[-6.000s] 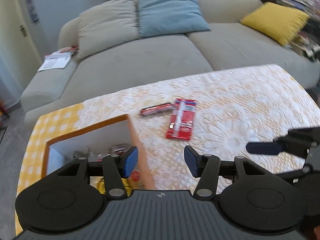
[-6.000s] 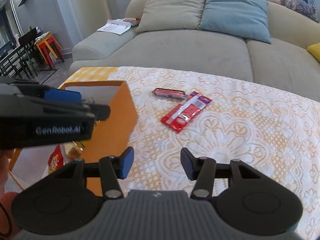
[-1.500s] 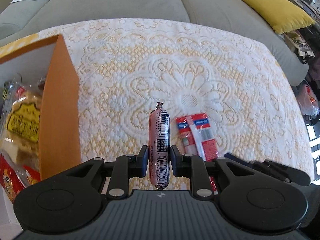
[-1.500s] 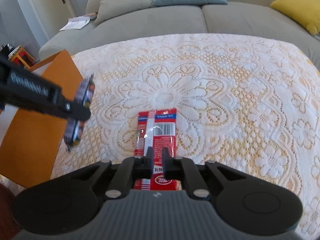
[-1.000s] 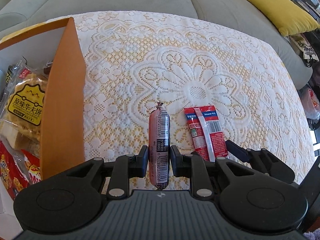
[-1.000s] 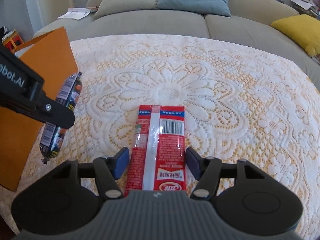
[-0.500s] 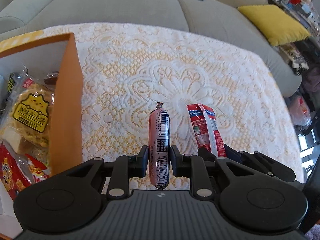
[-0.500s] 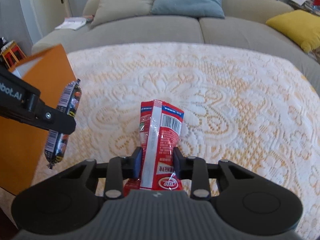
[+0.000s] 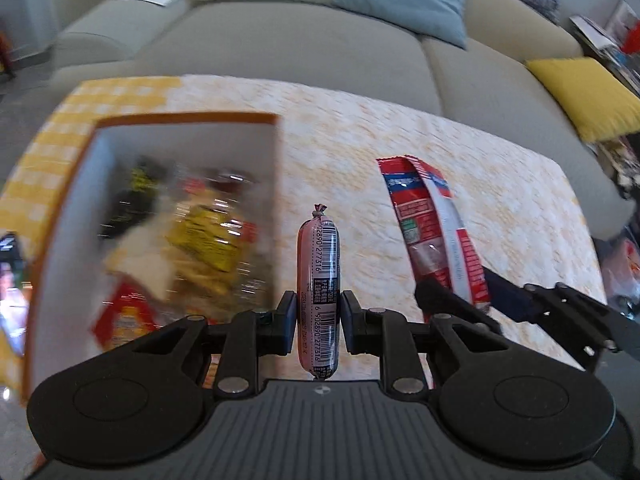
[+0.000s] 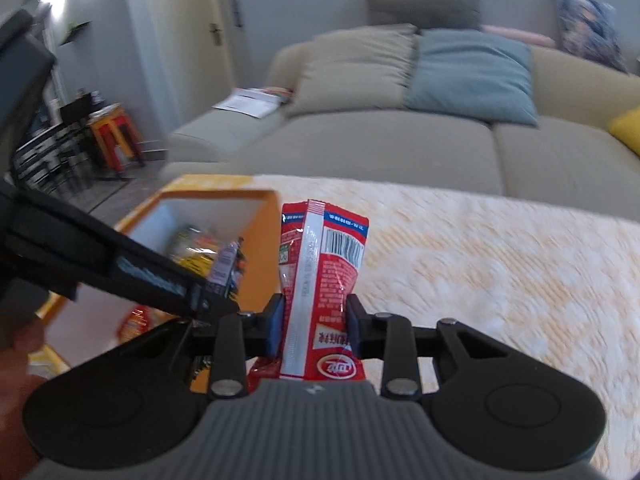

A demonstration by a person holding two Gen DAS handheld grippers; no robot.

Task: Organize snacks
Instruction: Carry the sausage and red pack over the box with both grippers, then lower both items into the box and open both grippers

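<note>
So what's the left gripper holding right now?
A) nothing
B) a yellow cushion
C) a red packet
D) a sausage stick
D: the left gripper is shut on the sausage stick; the red packet sits in the right gripper.

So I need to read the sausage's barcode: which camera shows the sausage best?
The left wrist view: the sausage stands upright and sharp in the left gripper, barcode facing the camera. In the right wrist view the sausage is blurred and partly hidden behind the left gripper.
</note>
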